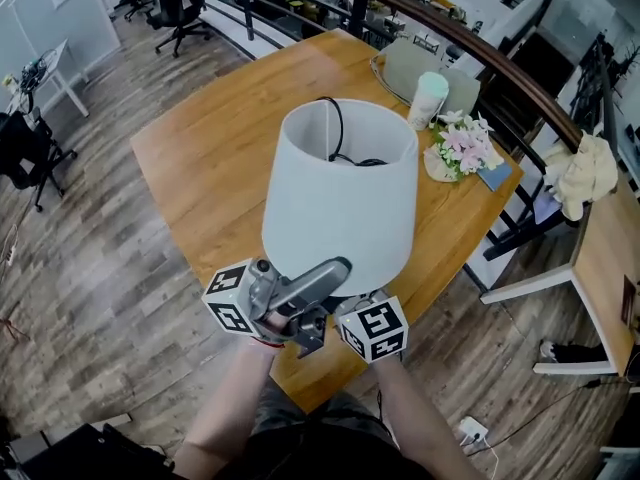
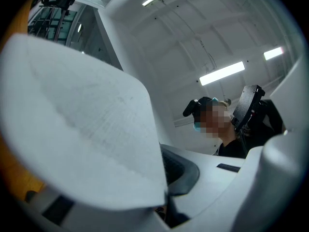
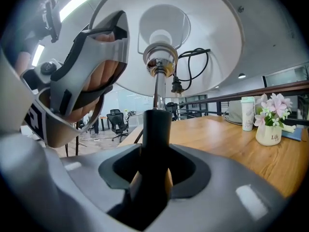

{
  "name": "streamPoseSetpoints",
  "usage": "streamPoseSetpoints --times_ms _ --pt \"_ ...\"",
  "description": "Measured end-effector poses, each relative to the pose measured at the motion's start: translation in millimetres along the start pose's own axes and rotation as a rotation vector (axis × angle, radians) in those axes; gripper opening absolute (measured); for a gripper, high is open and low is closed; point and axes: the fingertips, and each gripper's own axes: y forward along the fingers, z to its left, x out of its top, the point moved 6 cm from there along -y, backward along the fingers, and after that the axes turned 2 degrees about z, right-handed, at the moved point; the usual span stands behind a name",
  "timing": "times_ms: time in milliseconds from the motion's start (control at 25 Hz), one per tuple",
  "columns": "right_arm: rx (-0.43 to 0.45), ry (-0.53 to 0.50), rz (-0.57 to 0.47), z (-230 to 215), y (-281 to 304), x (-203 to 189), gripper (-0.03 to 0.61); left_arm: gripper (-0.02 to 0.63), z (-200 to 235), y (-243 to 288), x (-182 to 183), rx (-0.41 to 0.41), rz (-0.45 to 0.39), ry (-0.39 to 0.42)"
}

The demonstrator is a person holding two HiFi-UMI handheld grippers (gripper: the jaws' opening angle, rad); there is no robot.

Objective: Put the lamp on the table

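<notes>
The lamp's white shade (image 1: 340, 198) fills the middle of the head view, over the near corner of the wooden table (image 1: 220, 158). A black cord (image 1: 340, 143) is bundled inside it. My left gripper (image 1: 335, 270) reaches up to the shade's lower rim and is shut on that rim (image 2: 87, 129). In the right gripper view the right gripper (image 3: 154, 173) is shut on the lamp's black stem (image 3: 157, 129), under the chrome neck and the shade (image 3: 193, 37). Only its marker cube (image 1: 375, 329) shows from above. The lamp's base is hidden.
A vase of flowers (image 1: 455, 148), a white tumbler (image 1: 428, 98) and a grey bag (image 1: 410, 66) stand at the table's far right side. A dark railing (image 1: 480, 58) runs behind it. Another table (image 1: 600, 268) stands to the right, and office chairs (image 1: 180, 3) at the far left.
</notes>
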Motion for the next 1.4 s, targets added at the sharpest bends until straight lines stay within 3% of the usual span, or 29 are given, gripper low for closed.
streamPoseSetpoints --times_ms 640,960,1400 --pt "-0.028 0.007 0.001 -35.2 88.8 6.3 0.172 0.008 76.4 -31.6 61.2 0.002 -0.018 -0.031" --pt "-0.053 -0.006 0.002 -42.5 112.0 0.3 0.173 0.008 92.0 -42.9 64.1 -0.010 0.019 -0.035" --pt "-0.057 -0.011 0.024 -39.5 113.9 -4.0 0.175 0.008 89.5 -52.1 62.0 -0.042 0.007 -0.031"
